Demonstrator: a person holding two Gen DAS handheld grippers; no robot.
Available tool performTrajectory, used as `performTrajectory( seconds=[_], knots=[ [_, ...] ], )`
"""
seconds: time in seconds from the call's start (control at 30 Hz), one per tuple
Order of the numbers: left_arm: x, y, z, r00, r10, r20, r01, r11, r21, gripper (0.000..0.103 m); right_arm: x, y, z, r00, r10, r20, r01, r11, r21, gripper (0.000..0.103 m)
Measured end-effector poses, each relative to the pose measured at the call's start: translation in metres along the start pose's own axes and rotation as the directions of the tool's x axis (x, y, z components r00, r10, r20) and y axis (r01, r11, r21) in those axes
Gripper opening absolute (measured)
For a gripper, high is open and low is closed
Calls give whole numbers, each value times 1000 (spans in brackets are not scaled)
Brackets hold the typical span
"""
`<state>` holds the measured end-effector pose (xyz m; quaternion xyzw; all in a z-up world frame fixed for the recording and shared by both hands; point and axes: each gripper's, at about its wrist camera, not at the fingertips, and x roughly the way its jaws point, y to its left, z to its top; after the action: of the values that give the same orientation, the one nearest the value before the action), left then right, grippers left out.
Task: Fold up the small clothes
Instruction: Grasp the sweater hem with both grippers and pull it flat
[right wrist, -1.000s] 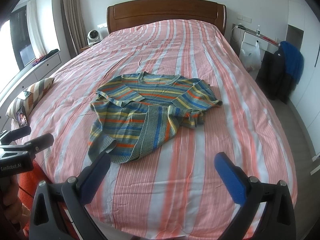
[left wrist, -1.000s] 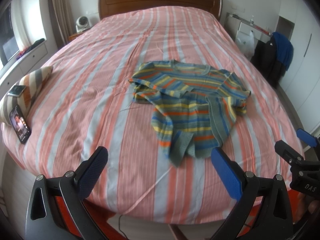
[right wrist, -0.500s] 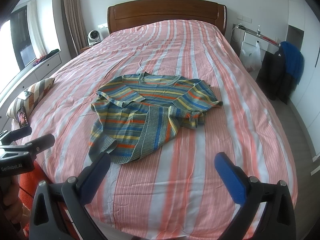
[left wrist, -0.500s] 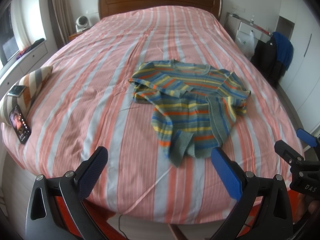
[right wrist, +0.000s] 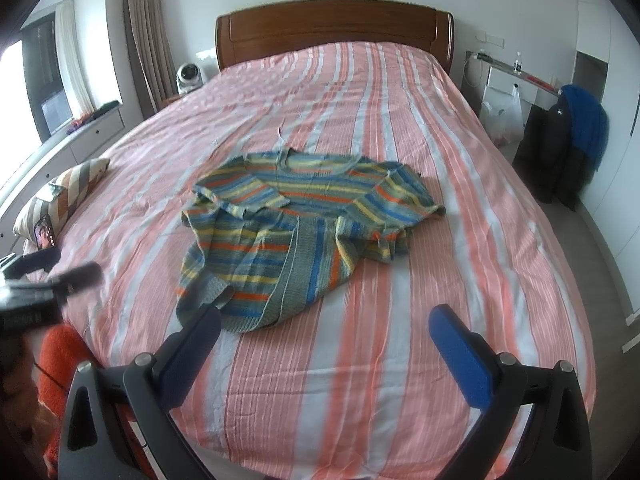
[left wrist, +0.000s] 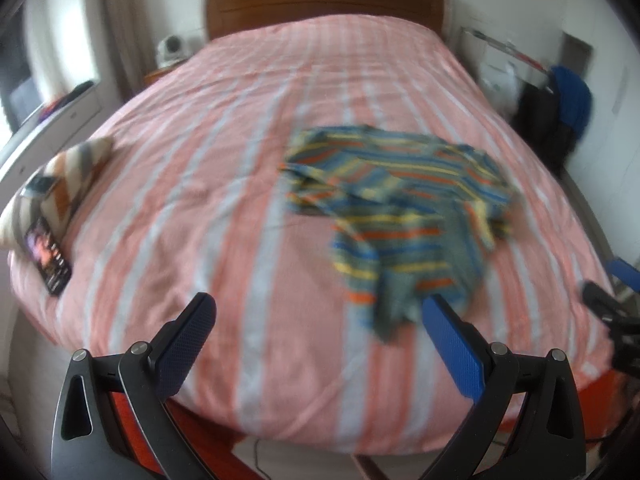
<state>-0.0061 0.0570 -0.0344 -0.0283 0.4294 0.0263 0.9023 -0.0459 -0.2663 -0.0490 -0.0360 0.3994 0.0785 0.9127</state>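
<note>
A small knit sweater point(right wrist: 296, 224) with blue, yellow and orange stripes lies crumpled on the pink striped bed point(right wrist: 400, 360), its hem nearest me and partly turned over. In the blurred left wrist view the sweater point(left wrist: 400, 216) sits right of centre. My left gripper point(left wrist: 316, 312) is open over the bed's near edge, its right pad close to the hem. Also open and holding nothing, my right gripper point(right wrist: 324, 320) hangs just short of the hem, left pad near the lower corner. The left gripper point(right wrist: 60, 276) shows at the left edge of the right wrist view.
A striped cushion point(right wrist: 68, 188) with a phone point(left wrist: 48, 256) leaning on it lies at the bed's left edge. A wooden headboard point(right wrist: 332, 24) is at the far end. Dark and blue clothes point(right wrist: 572, 144) hang to the right. Something orange point(right wrist: 60, 364) sits below the foot of the bed.
Both grippers have moved forward toward the bed and sweater. The left wrist view is now blurred from motion. The sweater has not moved.
</note>
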Motion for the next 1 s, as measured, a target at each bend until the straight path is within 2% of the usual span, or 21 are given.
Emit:
performTrajectory(
  seconds=[0.1,0.17,0.23,0.27,0.33,0.4,0.43,0.47,0.5,0.53,0.57,0.6,0.63,0.67,0.73,0.83,0.9,1.0],
  knots=[
    [24,39,-6,999,-9,-45,5,996,-91,103,6,-15,-1,999,-29,40,28,999,18,103],
    [45,52,-17,994,-46,-94,32,988,-148,102,28,-23,-5,998,-55,14,55,998,24,103],
    [67,45,-27,978,-135,-159,105,978,-179,102,63,-27,-9,995,-9,-96,11,1000,15,102],
    [80,32,-32,962,-195,-193,162,972,-173,102,91,-25,-13,981,66,-181,-62,998,27,102],
    [100,0,-35,946,-229,-230,209,972,-109,99,117,-21,-13,969,128,-213,-121,992,44,100],
    [119,-33,-34,953,-174,-246,181,984,3,87,140,-10,0,976,121,-182,-123,992,2,93],
    [135,-48,-33,957,-124,-261,144,988,56,76,152,-5,11,980,112,-166,-118,992,-31,90],
    [145,-54,-33,956,-102,-274,126,989,71,64,165,1,20,979,113,-170,-125,990,-62,90],
    [155,-58,-33,954,-88,-288,112,991,71,62,180,6,26,973,118,-199,-139,986,-94,90],
    [161,-59,-32,956,-88,-280,108,993,56,54,197,11,29,961,117,-250,-152,980,-128,75],
    [161,-58,-30,959,-94,-266,110,993,45,21,217,14,29,942,114,-315,-169,974,-154,53],
    [158,-55,-29,955,-123,-269,136,990,32,0,229,16,28,931,115,-347,-179,971,-159,49],
    [155,-50,-28,943,-168,-287,176,984,4,2,228,13,28,933,121,-340,-181,971,-153,21],
    [147,-40,-29,930,-216,-297,215,976,-39,1,217,8,30,935,143,-324,-197,970,-142,5],
    [128,-19,-35,916,-269,-296,259,963,-73,1,192,-4,28,936,180,-302,-221,969,-110,5],
    [91,14,-53,880,-360,-309,339,933,-122,1,136,-27,5,924,260,-282,-285,957,-52,5],
    [81,28,-66,871,-369,-323,350,929,-118,1,105,-38,-24,923,259,-284,-280,959,-35,5],
    [79,32,-88,865,-352,-357,339,935,-100,1,99,-51,-79,894,264,-362,-270,962,35,6]
  ],
)
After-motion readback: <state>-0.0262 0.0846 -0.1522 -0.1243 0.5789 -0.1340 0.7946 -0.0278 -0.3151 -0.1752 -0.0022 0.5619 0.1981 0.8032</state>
